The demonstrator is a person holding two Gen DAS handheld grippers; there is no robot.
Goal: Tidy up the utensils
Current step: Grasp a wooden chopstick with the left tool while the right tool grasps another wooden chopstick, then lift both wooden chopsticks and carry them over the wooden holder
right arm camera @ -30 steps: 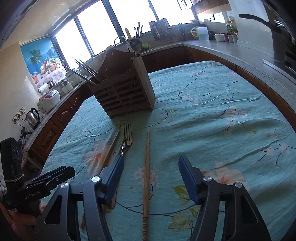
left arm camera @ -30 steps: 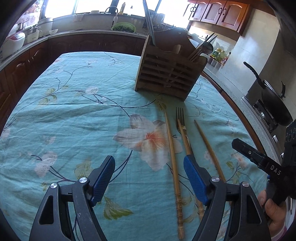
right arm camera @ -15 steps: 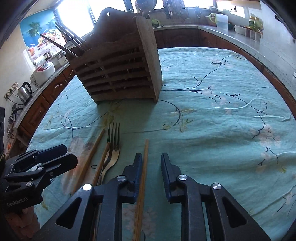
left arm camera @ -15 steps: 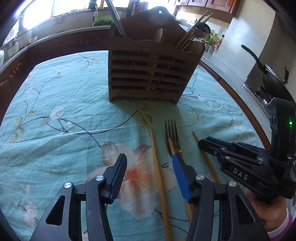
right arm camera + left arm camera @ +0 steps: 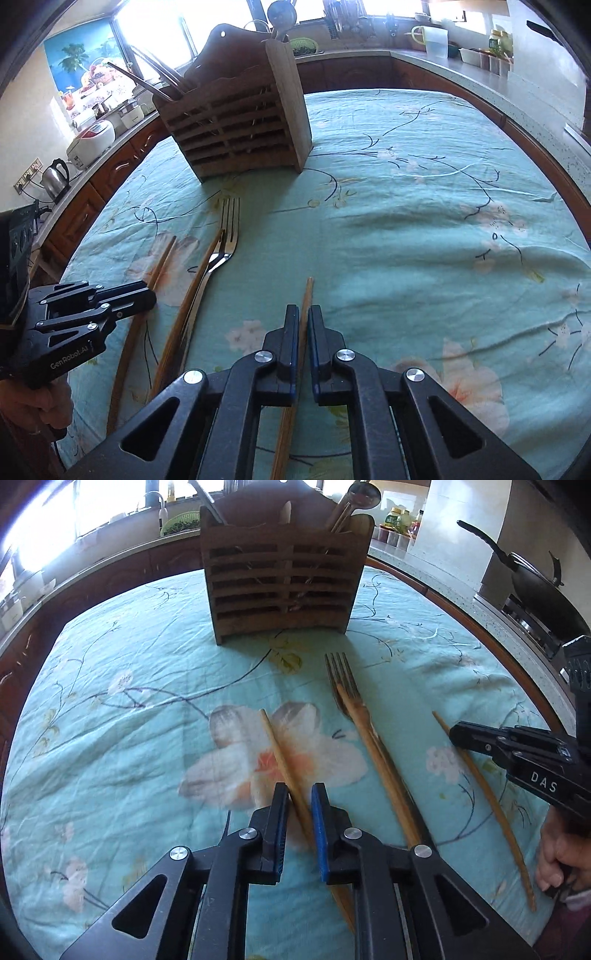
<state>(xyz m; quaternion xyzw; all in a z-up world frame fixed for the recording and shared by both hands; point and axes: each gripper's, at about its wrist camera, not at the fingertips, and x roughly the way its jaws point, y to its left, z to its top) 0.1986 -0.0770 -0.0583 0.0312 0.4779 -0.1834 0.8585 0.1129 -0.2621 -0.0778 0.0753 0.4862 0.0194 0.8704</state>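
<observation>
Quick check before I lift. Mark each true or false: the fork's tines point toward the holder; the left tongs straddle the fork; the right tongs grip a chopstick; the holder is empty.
1. The fork lies on the cloth with its tines toward the holder. True.
2. The left tongs straddle the fork. False: they straddle the left chopstick, with the jaws closing and not yet pressing on it.
3. The right tongs grip the right chopstick. True.
4. The holder is empty. False: utensils stand in it.
</observation>
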